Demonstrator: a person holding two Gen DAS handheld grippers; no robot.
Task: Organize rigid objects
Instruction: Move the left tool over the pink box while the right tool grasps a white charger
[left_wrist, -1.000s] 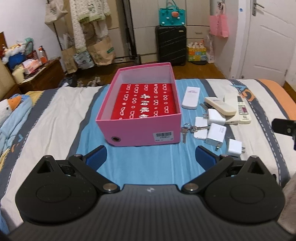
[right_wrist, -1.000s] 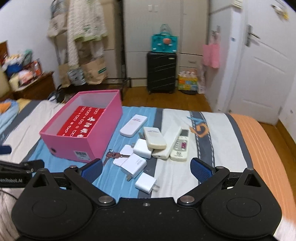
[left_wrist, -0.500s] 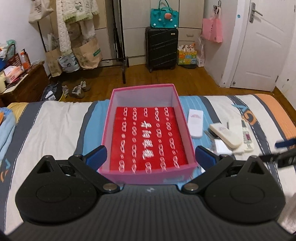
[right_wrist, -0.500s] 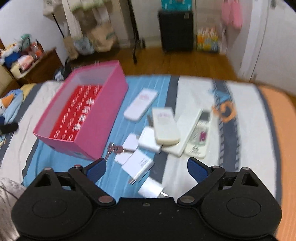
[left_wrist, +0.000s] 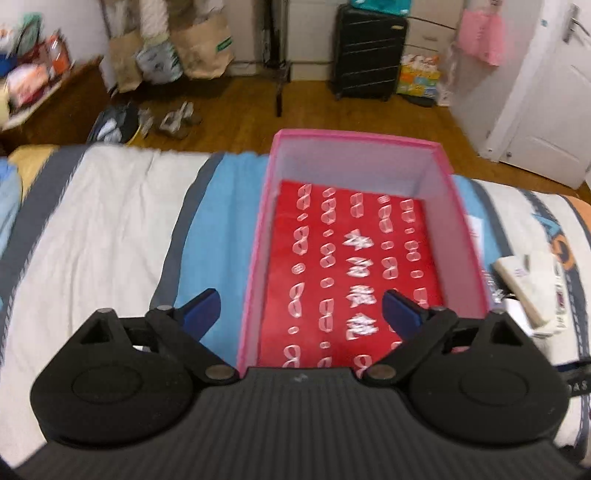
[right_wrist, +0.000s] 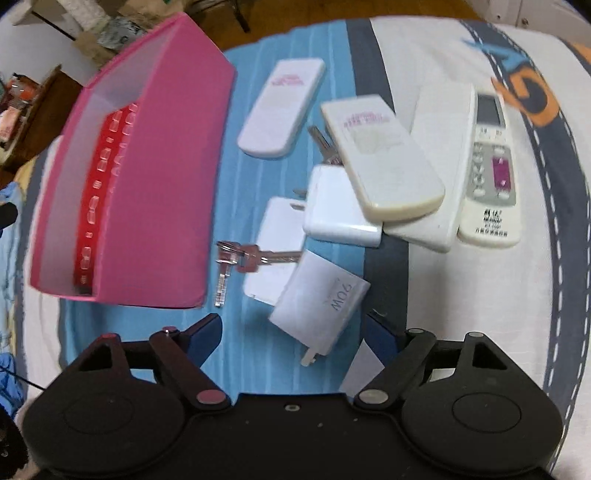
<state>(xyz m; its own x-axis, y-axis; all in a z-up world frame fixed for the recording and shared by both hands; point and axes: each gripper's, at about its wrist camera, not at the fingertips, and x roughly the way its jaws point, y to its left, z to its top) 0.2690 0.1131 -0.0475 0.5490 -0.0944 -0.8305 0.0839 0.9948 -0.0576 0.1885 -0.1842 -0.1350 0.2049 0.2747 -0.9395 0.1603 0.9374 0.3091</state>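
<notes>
Both grippers dropped closer over striped bed; wooden floor beyond.

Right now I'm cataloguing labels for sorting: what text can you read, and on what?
"20W", seen upside down: on the white charger nearest the right gripper.
White characters on the red sheet in the pink box: too blurred.
Pink print on two white remotes: too blurred.
Print on the button remote: too small.
</notes>
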